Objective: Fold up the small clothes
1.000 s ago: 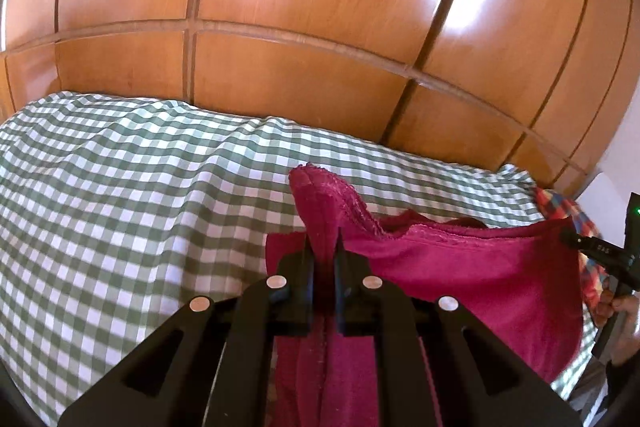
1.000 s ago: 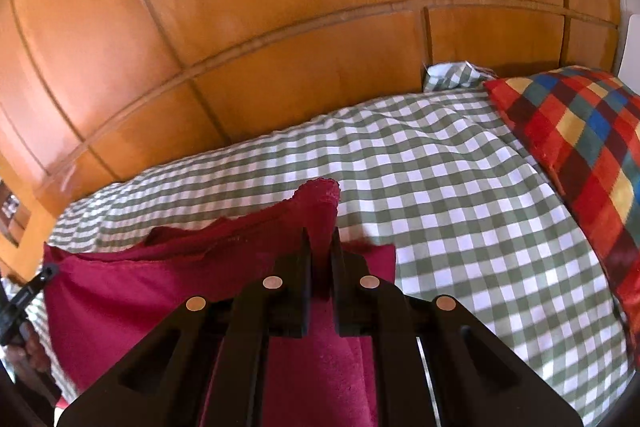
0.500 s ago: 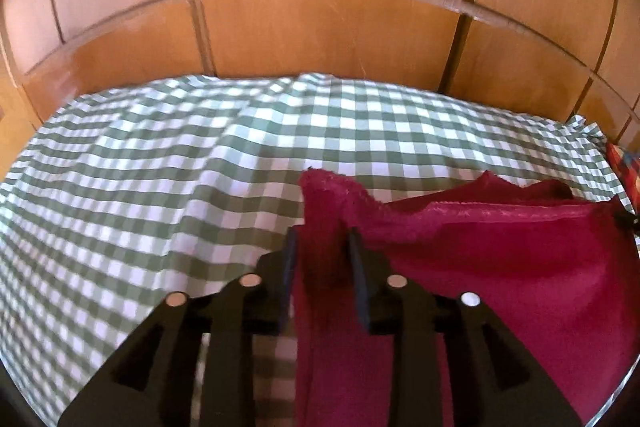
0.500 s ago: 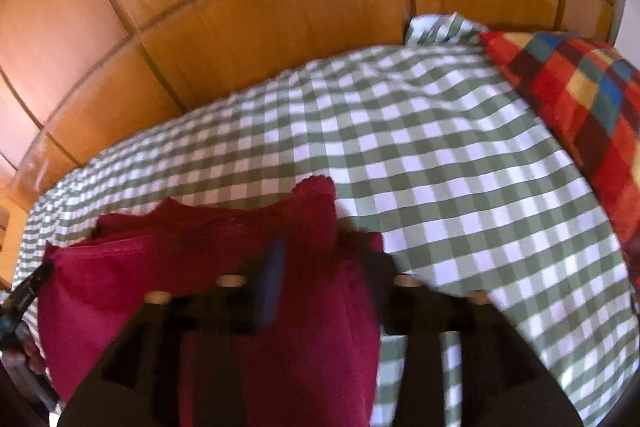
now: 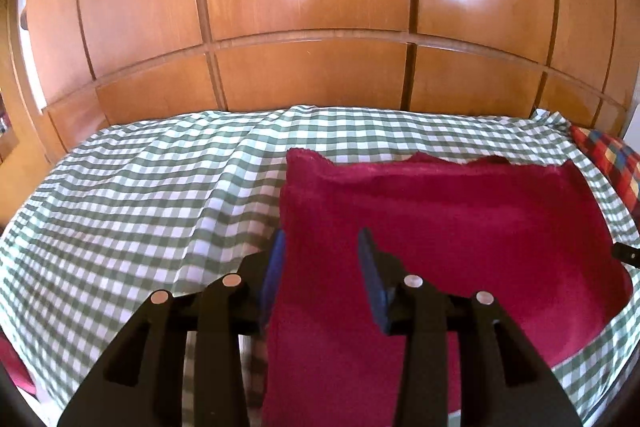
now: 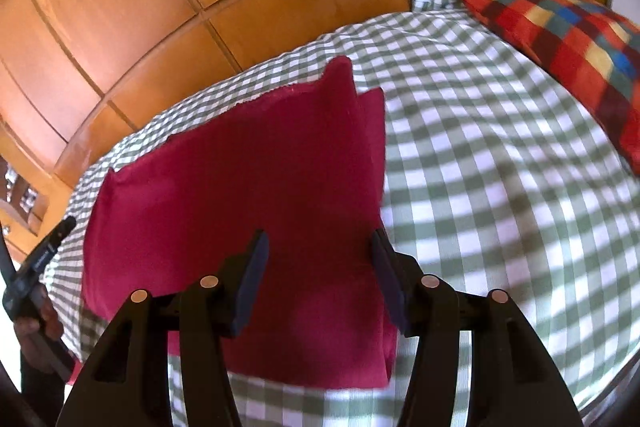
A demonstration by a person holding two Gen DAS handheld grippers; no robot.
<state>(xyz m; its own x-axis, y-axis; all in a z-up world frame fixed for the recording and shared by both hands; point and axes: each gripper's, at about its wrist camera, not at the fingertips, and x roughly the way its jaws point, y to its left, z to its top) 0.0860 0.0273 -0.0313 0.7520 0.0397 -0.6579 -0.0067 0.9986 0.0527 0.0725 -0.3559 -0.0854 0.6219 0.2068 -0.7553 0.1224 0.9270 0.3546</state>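
Note:
A dark red cloth (image 5: 448, 227) lies folded flat on the green-and-white checked bed cover (image 5: 140, 211). My left gripper (image 5: 322, 259) hovers over the cloth's near left edge. Its jaws are opening, and the cloth lies under the gap without either pad pressing on it. In the right wrist view the same cloth (image 6: 240, 179) shows its layered right edge. My right gripper (image 6: 320, 259) stands open just above the cloth's near right part, gripping nothing. The left gripper (image 6: 40, 259), in a person's hand, shows at the left rim of that view.
A wall of polished wooden panels (image 5: 312, 27) rises right behind the bed. A pillow in red, yellow and blue checks (image 6: 560, 43) lies at the bed's right end. Bare checked cover stretches left of the cloth and to its right (image 6: 500, 187).
Both grippers were shut on the cloth's raised corners; now both have let go and drawn back towards me. The lifted edge has dropped and the cloth lies flat.

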